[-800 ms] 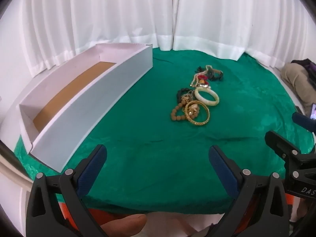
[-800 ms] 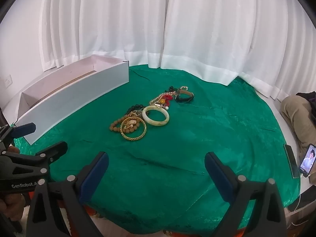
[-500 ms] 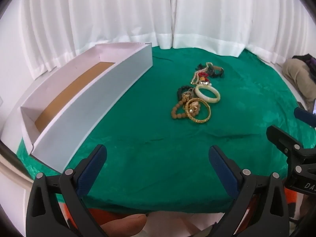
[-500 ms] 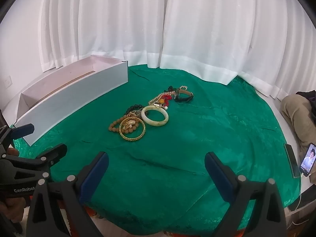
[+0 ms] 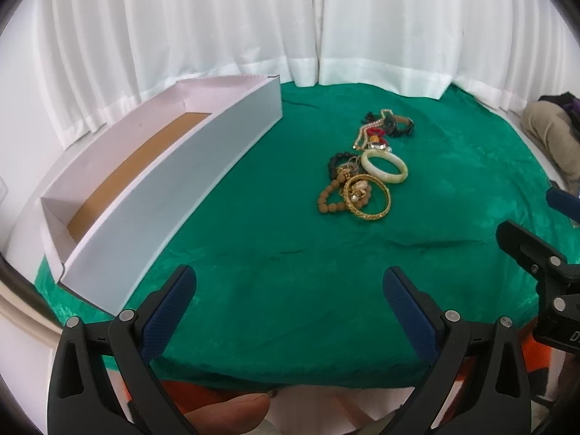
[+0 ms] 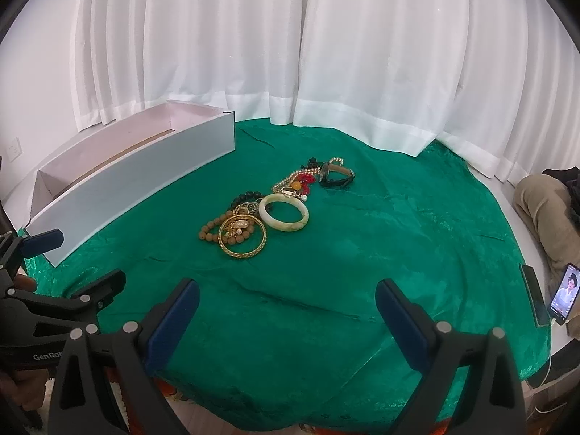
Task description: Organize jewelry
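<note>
Both tools hover at the near edge of the green cloth (image 6: 380, 253), the left gripper (image 5: 286, 293) and right gripper (image 6: 288, 306) each spread wide, holding nothing. Mid-frame lies the jewelry pile (image 6: 268, 210), gold bangle (image 6: 243, 236) touching the pale jade bangle (image 6: 286, 212). The long white box (image 5: 156, 181) sits at the left, well apart from it.

My surface (image 6: 362, 272) wears crinkled emerald-green cloth. The box (image 5: 174, 181) is white with a tan floor. I see a gold bangle (image 6: 243, 237), a pale cream bangle (image 6: 283, 212), brown beads (image 6: 212, 225), and white curtains (image 6: 290, 54).
</note>
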The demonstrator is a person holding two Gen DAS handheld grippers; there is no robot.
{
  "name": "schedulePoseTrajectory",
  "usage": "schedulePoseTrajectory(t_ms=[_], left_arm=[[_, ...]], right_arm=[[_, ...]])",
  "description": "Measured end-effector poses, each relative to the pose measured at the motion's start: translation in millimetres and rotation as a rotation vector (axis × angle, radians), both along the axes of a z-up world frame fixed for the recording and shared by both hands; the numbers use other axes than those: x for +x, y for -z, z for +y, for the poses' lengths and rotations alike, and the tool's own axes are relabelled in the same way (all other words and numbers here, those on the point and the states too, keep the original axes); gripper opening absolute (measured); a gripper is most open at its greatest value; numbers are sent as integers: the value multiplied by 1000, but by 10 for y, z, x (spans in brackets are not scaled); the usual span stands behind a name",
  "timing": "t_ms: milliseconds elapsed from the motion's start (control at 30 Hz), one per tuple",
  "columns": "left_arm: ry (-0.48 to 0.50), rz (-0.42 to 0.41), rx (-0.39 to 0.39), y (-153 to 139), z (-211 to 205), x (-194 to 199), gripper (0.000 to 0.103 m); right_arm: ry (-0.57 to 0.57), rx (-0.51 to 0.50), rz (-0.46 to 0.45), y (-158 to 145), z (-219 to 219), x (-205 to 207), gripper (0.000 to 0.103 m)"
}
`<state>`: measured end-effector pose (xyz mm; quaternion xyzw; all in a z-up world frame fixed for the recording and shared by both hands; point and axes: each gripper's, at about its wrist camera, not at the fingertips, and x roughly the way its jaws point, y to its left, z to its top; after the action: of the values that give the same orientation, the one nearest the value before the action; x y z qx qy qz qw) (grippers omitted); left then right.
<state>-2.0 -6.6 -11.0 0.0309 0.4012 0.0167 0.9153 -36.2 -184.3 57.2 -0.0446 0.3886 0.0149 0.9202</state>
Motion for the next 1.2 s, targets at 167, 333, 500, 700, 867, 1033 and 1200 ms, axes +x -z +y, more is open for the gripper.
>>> schedulePoseTrajectory(t_ms=[167, 333, 500, 700, 867, 1033, 1200], left_arm=[[2, 2, 5, 19, -10, 11, 102], [-1, 3, 14, 39, -19, 11, 103], [5, 6, 15, 58, -14, -5, 103], [3, 6, 13, 38, -14, 6, 103], [3, 4, 12, 23, -19, 6, 103], [11, 6, 13, 8, -35, 9, 103], [15, 7, 7, -1, -30, 8, 103]], right_arm=[[-3, -5, -5, -15, 0, -9, 99], [4, -33, -17, -26, -8, -1, 99], [5, -29, -17, -22, -29, -2, 99], [1, -40, -27, -35, -37, -10, 99], [-2, -56, -37, -46, -11, -27, 99], [-3, -62, -38, -41, -5, -30, 99], [-5, -68, -43, -41, -1, -35, 99]])
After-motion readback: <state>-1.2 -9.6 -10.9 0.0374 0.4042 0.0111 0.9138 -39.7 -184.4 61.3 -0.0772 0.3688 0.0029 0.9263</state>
